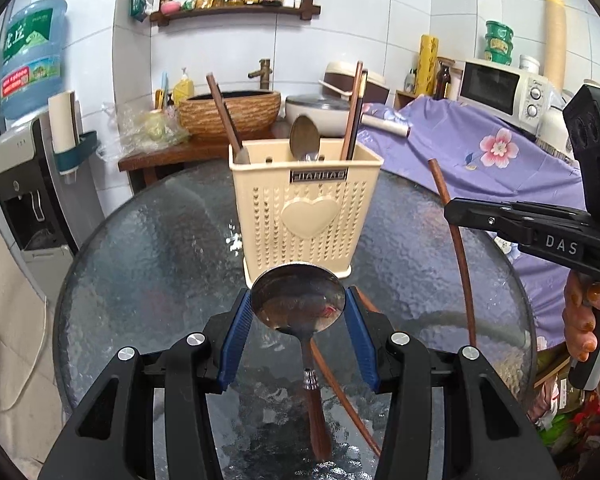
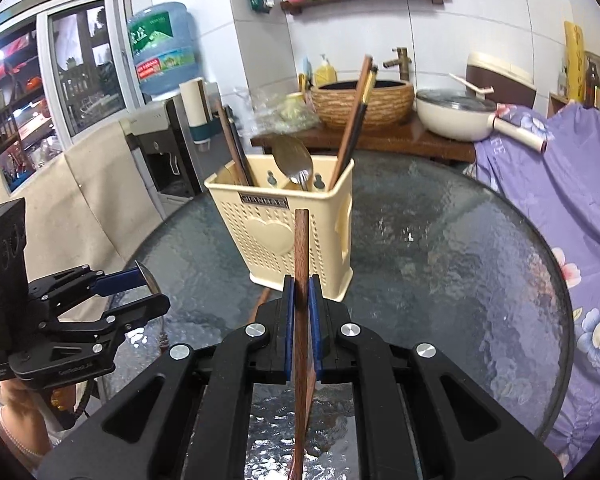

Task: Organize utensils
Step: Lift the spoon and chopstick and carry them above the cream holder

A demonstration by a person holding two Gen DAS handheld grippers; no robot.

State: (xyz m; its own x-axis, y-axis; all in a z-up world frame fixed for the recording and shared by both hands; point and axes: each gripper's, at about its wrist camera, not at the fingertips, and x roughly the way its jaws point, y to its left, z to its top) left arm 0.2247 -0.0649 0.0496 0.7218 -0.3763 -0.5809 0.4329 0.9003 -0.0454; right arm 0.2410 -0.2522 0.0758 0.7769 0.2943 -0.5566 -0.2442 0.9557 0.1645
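A round glass table (image 1: 148, 248) carries a cream utensil caddy (image 1: 300, 216) near its centre, already holding chopsticks (image 1: 354, 112) and a spoon (image 1: 305, 136). In front of the caddy, the left gripper (image 1: 298, 304) clamps a wooden-handled metal spoon (image 1: 298, 300) by its bowl. To the caddy's right, the right gripper (image 2: 301, 292) is closed on a wooden chopstick (image 2: 301, 248).

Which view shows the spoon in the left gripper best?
The left wrist view: the spoon faces the camera, bowl clamped between the left gripper pads, wooden handle hanging below. The right wrist view catches only the bowl's thin edge.
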